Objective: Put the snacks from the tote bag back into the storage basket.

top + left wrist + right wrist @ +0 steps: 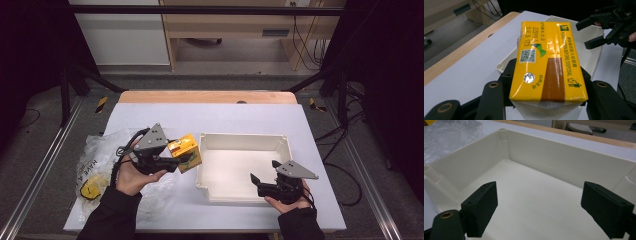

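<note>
Left gripper view alone reveals printing on the yellow carton (pixel 546 62).

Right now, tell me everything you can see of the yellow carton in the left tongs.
The yellow carton is a small box-shaped drink pack with a glossy printed skin: green lettering, a QR code, a round foil straw seal and a brown band. The left tongs clamp it by its sides, so it hangs tilted above the table, just left of the white bin's rim. Its lower face looks white. Nothing else touches it.
</note>
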Tool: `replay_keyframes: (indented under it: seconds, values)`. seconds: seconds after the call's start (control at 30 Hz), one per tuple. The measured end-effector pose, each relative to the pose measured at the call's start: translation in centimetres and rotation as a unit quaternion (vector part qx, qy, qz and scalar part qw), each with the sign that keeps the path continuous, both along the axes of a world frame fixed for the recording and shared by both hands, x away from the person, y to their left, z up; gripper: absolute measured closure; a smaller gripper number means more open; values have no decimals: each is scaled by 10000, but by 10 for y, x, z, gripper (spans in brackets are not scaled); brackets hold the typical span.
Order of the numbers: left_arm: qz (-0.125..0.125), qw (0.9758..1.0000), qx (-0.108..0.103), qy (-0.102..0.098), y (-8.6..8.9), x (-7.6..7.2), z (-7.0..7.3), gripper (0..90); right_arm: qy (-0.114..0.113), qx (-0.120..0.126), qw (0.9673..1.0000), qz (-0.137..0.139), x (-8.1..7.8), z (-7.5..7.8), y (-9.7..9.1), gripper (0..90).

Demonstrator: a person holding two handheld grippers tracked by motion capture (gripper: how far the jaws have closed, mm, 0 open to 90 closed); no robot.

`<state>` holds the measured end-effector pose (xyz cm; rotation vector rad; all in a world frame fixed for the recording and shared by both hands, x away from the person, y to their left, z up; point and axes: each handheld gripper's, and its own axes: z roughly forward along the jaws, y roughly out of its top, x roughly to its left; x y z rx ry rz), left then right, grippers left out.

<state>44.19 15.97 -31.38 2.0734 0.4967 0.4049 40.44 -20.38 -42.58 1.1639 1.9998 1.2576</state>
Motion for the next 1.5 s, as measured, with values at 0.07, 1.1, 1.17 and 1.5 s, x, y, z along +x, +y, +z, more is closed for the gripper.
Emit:
replay_keyframes:
  seconds: [0.07, 1.1, 1.17, 1.5]
  values:
    - [-61, 10000, 14, -3, -5, 1, 0, 507, 1, 15, 10000, -4, 0, 0, 0, 142]
    - [-963, 9947, 285, 200, -62, 22, -26, 506, -60, 56, 9998, -185, 1, 2, -9, 140]
    - [-1008, 9942, 321, 210, -63, 24, -29, 506, -63, 38, 9998, -189, 1, 1, -9, 140]
    - [-1280, 9907, 357, 309, -73, 28, -43, 506, -77, 39, 9997, -225, 1, 1, -11, 140]
